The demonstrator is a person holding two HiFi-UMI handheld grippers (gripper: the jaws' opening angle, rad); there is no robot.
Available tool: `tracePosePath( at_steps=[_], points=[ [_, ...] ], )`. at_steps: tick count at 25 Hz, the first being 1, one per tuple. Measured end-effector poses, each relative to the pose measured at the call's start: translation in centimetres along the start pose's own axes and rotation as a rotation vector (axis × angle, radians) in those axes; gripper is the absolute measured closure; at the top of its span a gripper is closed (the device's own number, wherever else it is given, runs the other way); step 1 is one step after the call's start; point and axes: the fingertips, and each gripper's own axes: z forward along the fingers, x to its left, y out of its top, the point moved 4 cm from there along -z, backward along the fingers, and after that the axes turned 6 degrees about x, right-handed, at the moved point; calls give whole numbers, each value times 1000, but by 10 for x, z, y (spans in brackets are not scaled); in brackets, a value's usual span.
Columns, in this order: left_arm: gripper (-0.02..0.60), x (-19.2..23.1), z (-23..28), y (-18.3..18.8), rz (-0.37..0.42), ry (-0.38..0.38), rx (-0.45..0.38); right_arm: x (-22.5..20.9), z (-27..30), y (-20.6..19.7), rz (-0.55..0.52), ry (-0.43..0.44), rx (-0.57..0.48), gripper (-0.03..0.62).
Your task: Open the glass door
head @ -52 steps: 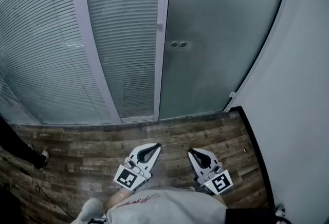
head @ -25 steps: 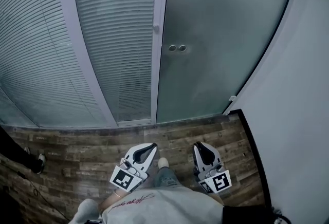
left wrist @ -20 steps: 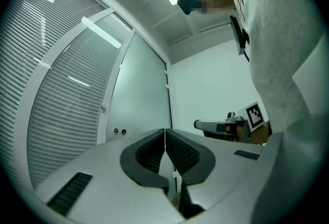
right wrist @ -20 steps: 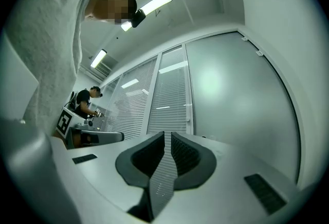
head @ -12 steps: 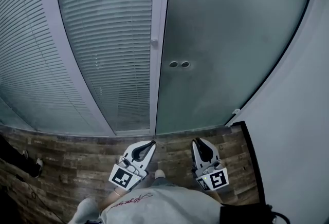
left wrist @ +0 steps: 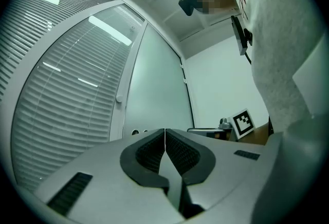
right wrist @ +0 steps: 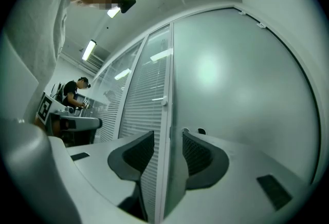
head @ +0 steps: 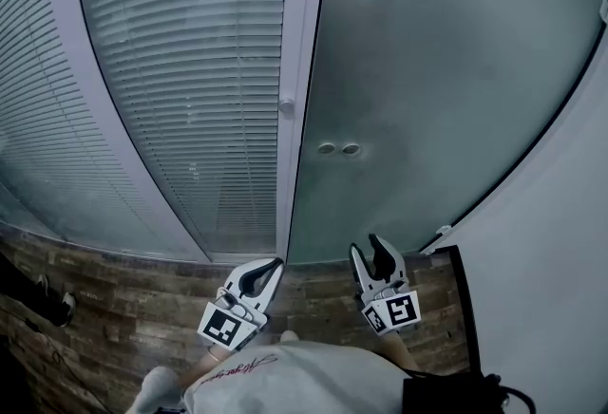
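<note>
The frosted glass door (head: 437,80) stands closed ahead, with two small round fittings (head: 339,149) near its left edge. A white frame post (head: 299,70) with a small knob (head: 286,105) borders that edge. My left gripper (head: 276,263) is shut and empty, low in the head view, short of the door's foot. My right gripper (head: 366,247) has just been opening its jaws; it is open with nothing between them. In the right gripper view, my right gripper (right wrist: 168,135) looks along the door's edge toward the fittings (right wrist: 201,131). The left gripper (left wrist: 164,130) shows its pads together.
A glass wall with slatted blinds (head: 171,70) runs to the left of the door. A white wall (head: 551,289) with a black baseboard (head: 465,308) closes the right side. Wood-plank floor (head: 123,308) lies below. Another person's shoe (head: 65,308) is at far left.
I have moved closer to the door with both grippers, which now fills more of the head view. The right gripper's jaws have gone from shut to open; the left stays shut.
</note>
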Motion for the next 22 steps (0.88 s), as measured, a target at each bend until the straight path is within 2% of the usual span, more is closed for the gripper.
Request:
tracePosePath(
  at_steps=[6, 9, 12, 16, 22],
  points=[
    [563, 20, 21, 0, 10, 45, -9, -61, 99, 1, -41, -31, 10, 413],
    [563, 29, 32, -7, 7, 64, -5, -86, 152, -2, 10, -57, 18, 407],
    [563, 37, 36, -13, 6, 87, 16, -91, 190, -4, 27, -63, 32, 404],
    [563, 43, 36, -14, 12, 119, 24, -91, 211, -3, 73, -87, 21, 401],
    [563, 51, 31, -17, 4, 152, 45, -91, 213, -7, 90, -122, -11, 401]
  ],
)
